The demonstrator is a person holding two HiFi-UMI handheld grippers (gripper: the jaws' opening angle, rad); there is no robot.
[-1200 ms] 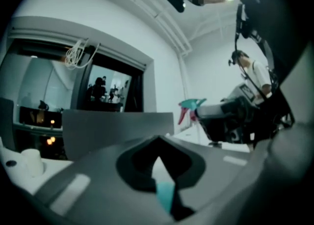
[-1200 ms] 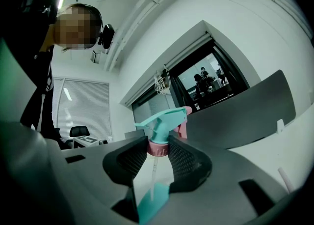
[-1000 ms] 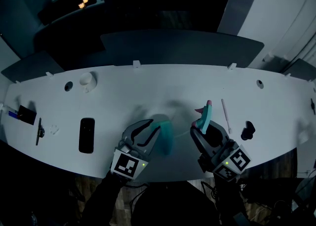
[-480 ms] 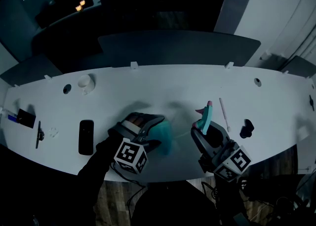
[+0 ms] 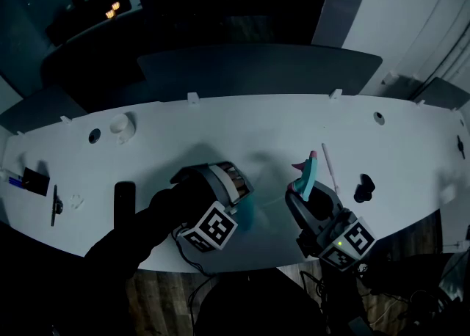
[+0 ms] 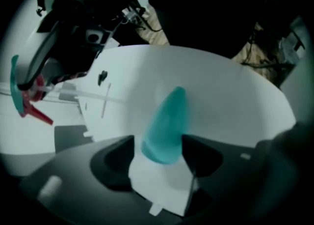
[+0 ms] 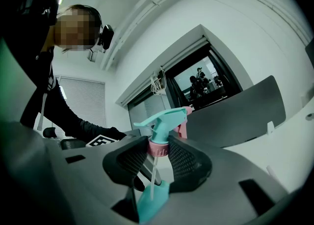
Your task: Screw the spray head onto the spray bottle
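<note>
Spray head (image 7: 164, 121): teal, upright in my right gripper (image 7: 158, 156), pads clamped on its pink collar (image 7: 158, 148), dip tube (image 7: 153, 182) hanging below. Spray bottle (image 6: 167, 116): teal, separate from head, between jaws of my left gripper (image 6: 158, 146), which points steeply down at white table (image 5: 220, 129). Left jaws just been closing round bottle; one side touches, sliver of table shows at other, so not clamped. Thin white stick (image 5: 330, 168) and small black object (image 5: 363, 189) lie right of head; black phone (image 5: 125, 199) far left.
</note>
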